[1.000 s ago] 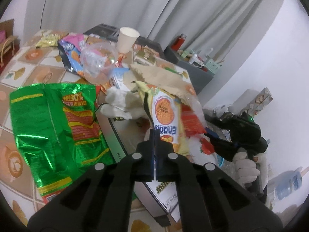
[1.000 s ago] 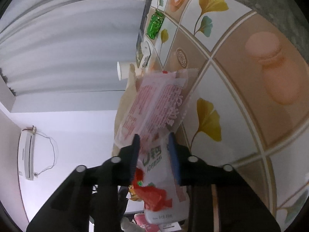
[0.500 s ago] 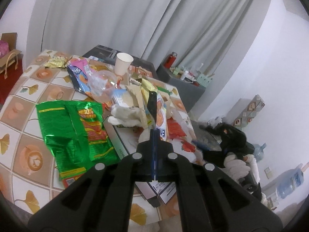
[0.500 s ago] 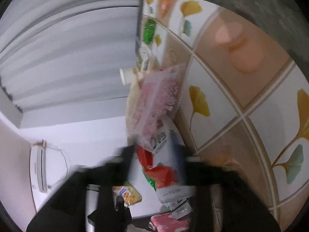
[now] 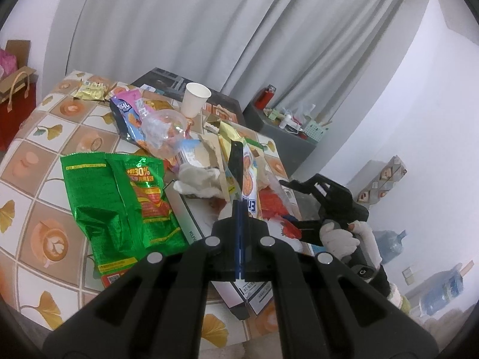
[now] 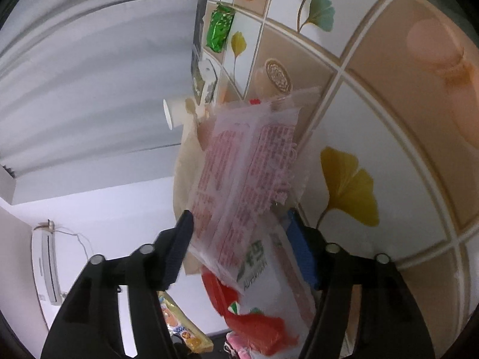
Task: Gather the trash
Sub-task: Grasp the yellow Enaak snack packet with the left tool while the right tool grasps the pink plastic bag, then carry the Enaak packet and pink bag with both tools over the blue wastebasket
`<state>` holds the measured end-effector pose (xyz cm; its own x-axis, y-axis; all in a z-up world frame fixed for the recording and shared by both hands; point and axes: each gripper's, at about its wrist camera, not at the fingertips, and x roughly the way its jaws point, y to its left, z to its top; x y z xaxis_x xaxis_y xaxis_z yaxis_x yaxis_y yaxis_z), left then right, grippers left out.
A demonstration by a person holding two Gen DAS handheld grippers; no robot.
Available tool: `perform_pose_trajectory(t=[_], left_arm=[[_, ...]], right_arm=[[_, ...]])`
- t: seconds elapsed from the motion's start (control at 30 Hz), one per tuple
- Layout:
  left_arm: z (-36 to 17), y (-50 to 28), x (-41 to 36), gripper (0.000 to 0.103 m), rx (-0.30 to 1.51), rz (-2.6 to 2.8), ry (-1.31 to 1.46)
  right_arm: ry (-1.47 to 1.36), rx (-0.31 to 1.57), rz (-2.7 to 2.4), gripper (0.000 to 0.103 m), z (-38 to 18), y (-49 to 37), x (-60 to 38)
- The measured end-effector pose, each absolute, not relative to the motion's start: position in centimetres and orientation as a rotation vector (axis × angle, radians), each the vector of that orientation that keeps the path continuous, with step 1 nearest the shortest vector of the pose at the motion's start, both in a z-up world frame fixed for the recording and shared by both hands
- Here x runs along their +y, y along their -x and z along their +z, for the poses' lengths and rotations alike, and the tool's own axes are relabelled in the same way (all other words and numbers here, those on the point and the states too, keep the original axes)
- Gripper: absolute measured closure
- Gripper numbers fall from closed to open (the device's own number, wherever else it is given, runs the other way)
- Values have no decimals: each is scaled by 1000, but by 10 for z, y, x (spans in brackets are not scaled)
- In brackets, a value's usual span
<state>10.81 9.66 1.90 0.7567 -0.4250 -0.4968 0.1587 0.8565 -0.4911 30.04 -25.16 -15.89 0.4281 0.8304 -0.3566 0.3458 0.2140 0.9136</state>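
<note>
Right gripper (image 6: 239, 248) jaws, clamped a second ago, have just been closing from wider; pink wrapper (image 6: 245, 179) between them, apparently released. Left gripper (image 5: 240, 209) shut, empty; next piece pending.

A: What's behind the table?

B: Grey curtains (image 5: 179, 30) across the back, and a dark low cabinet (image 5: 278, 131) with a red bottle (image 5: 265, 97) and small clutter on top.

A: And at the sides?

B: A red paper bag (image 5: 15, 101) with handles far left; 2 blue water jugs (image 5: 443, 287) on the floor at right. An air conditioner (image 6: 45, 266) hangs on the white wall.
</note>
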Motion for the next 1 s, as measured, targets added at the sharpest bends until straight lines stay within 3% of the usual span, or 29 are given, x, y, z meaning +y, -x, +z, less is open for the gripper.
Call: perform_pose_trajectory(t=[0.2, 0.33, 1.0], left_arm=[[19, -107, 99, 103, 636, -333, 451], [22, -103, 101, 103, 621, -339, 456], [34, -78, 100, 103, 574, -366, 457]], right_arm=[[-1374, 1125, 471, 77, -157, -284, -255], [-1377, 1089, 476, 86, -150, -270, -262], [-1582, 906, 742, 92, -141, -214, -282]])
